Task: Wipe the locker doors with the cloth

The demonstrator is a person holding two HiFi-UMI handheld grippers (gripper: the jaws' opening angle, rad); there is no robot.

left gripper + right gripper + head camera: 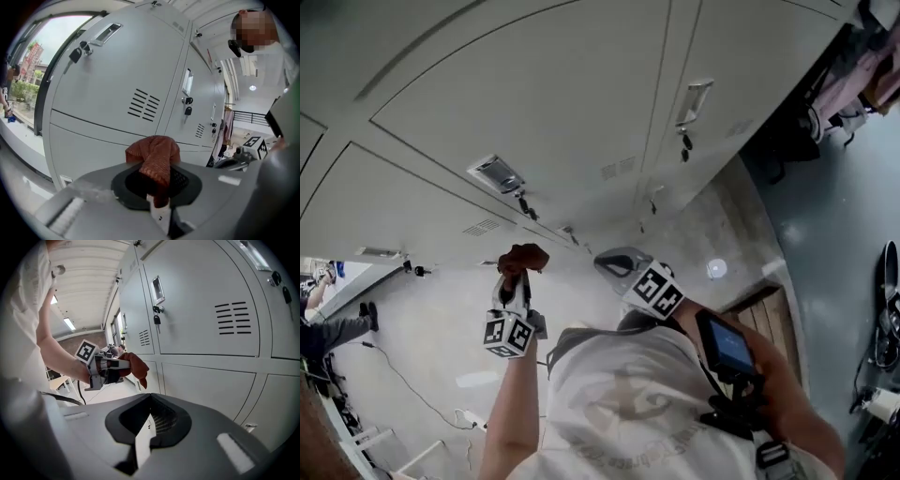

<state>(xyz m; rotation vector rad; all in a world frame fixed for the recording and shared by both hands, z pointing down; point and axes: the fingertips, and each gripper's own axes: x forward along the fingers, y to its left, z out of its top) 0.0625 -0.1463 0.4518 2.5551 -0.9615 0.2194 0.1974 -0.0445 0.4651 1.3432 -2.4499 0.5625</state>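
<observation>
A rust-red cloth point(522, 258) is bunched in my left gripper point(514, 281), which is shut on it a short way in front of the grey locker doors point(534, 103). In the left gripper view the cloth point(154, 159) spills over the jaws of that gripper point(157, 180), below a vented locker door point(112, 93) with keys in its locks. My right gripper point(617, 263) is held to the right of the left one, shut with nothing in it. The right gripper view looks along its closed jaws point(149, 401) at the lower locker panels point(206, 380), with the left gripper point(105, 371) and the cloth point(135, 366) off to the left.
Pale floor point(422, 337) lies below the lockers, with a cable point(389, 361) and a seated person point(323, 328) at the far left. Hanging clothes point(862, 66) and dark gear point(886, 309) crowd the right side. A window point(33, 70) is left of the lockers.
</observation>
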